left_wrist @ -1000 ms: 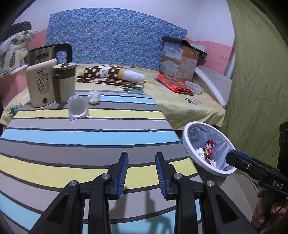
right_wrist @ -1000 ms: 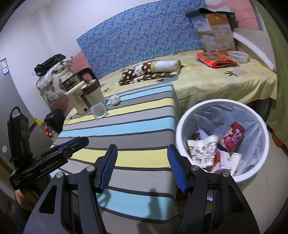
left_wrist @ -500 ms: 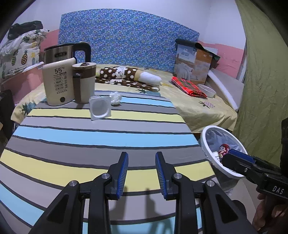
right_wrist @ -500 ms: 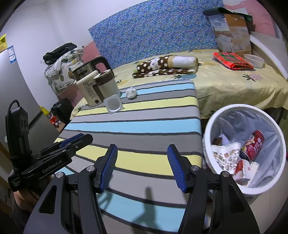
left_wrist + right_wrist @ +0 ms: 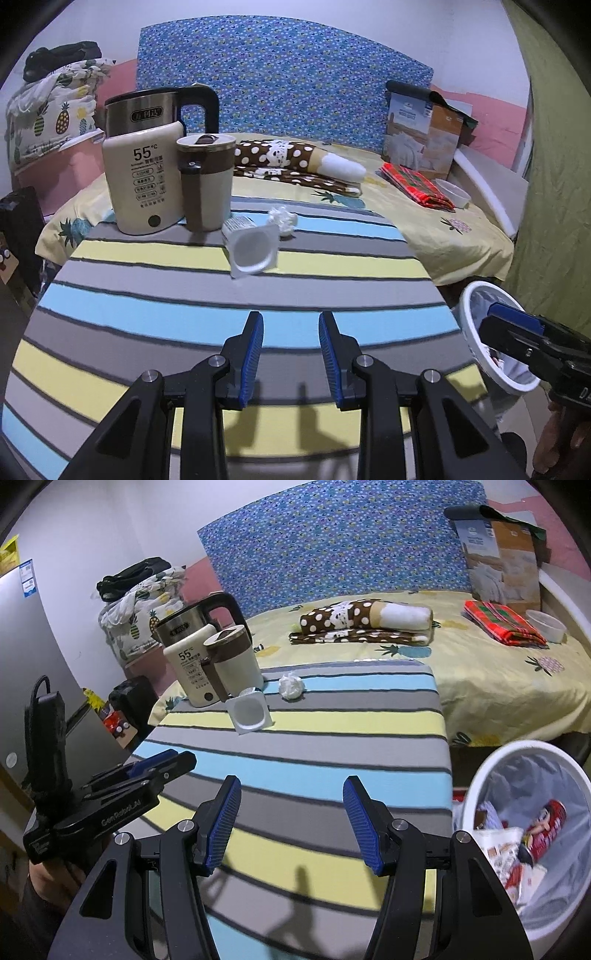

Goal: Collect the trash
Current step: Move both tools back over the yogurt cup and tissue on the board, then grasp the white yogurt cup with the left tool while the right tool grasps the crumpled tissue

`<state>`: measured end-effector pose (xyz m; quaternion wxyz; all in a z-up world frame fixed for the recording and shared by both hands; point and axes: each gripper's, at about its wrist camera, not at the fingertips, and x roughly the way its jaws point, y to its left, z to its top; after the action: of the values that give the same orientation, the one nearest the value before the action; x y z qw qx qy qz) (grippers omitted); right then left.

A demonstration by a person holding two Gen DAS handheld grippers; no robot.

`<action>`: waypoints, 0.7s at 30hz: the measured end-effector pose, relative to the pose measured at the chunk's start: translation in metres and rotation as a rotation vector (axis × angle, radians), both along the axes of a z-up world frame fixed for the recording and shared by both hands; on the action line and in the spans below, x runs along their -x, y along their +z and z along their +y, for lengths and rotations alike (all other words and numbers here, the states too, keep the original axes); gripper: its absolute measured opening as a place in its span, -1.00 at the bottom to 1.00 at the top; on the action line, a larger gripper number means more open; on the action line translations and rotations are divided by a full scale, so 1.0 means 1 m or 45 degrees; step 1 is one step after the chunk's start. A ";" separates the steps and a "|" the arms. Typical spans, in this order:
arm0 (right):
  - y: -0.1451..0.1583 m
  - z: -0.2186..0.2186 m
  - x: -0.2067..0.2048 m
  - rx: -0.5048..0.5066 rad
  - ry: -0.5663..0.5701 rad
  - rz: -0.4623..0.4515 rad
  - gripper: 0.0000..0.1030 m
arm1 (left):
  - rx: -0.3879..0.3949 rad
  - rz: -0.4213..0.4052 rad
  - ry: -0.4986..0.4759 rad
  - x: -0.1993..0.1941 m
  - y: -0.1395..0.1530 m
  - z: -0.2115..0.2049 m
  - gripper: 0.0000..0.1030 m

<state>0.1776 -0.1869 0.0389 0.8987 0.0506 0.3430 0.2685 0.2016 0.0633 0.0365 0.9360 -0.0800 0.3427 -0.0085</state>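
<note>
An empty white plastic cup (image 5: 253,249) lies on its side on the striped table, also in the right wrist view (image 5: 248,712). A crumpled white paper ball (image 5: 282,220) sits just behind it, also in the right wrist view (image 5: 291,686). A white trash bin (image 5: 528,834) with wrappers and a red can stands on the floor right of the table; its rim shows in the left wrist view (image 5: 476,332). My left gripper (image 5: 291,349) is open and empty over the near table. My right gripper (image 5: 291,821) is open wider and empty, near the table's right side.
A steel kettle (image 5: 147,114), a cream warmer (image 5: 142,184) and a brown-and-cream mug (image 5: 207,181) stand at the table's far left. A bed (image 5: 480,672) with folded cloths, a box and a white bowl lies behind. A green curtain (image 5: 554,184) hangs at the right.
Both grippers have swung left and forward from the bin toward the table's far end. The cup and paper ball look nearer. Both grippers stay open and empty.
</note>
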 end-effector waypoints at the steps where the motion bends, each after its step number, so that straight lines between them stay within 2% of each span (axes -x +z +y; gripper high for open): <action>1: 0.000 0.001 -0.002 0.004 0.004 -0.001 0.15 | 0.001 0.004 0.001 -0.005 -0.001 0.003 -0.40; 10: 0.005 0.014 -0.025 0.027 0.027 -0.008 0.15 | -0.024 0.033 0.042 -0.059 -0.014 0.027 -0.40; 21: -0.002 0.020 -0.049 0.042 0.021 0.024 0.15 | -0.024 0.107 0.075 -0.123 -0.047 0.044 -0.40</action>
<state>0.2262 -0.1669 0.0368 0.8940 0.0356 0.3562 0.2696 0.3247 0.1076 -0.0107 0.9214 -0.0813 0.3792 0.0256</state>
